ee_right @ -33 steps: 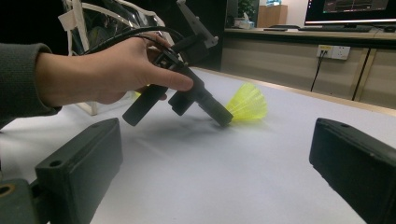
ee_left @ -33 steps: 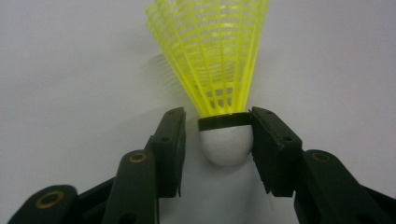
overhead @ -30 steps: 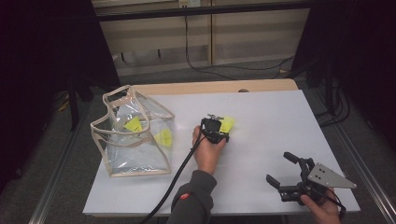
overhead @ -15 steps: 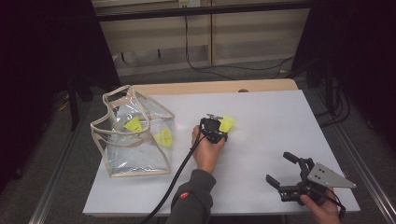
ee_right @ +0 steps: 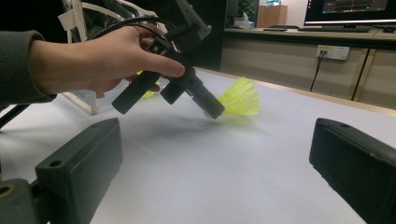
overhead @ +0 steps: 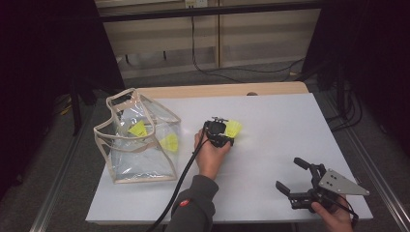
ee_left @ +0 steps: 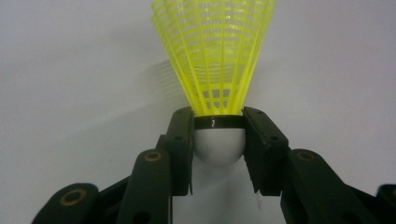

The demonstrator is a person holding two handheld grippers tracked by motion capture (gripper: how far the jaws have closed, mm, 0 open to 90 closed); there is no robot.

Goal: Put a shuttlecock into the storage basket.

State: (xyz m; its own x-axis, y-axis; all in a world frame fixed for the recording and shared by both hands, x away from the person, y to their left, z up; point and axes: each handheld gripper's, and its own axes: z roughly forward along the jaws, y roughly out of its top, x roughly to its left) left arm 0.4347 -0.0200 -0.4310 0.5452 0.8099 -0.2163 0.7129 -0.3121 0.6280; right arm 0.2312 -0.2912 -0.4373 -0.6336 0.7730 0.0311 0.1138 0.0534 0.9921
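A yellow plastic shuttlecock [ee_left: 215, 60] with a white cork base lies on the white table [overhead: 270, 111]. My left gripper [ee_left: 218, 140] has just been closing and is now shut on the cork, its pads pressing both sides. In the high view the left gripper [overhead: 225, 136] sits at the table's middle with the shuttlecock [overhead: 234, 128] pointing right. The right gripper view shows that left gripper [ee_right: 212, 109] and the shuttlecock [ee_right: 240, 98] farther off. My right gripper [overhead: 290, 174] rests near the front right edge, its jaws wide apart and empty [ee_right: 215, 158].
A clear plastic bag with beige trim [overhead: 116, 164] stands open at the table's left, with two yellow shuttlecocks [overhead: 138, 128] [overhead: 169, 141] inside. A black cable [overhead: 181, 179] trails from the left gripper toward the front edge. Cabinets stand beyond the table's far edge.
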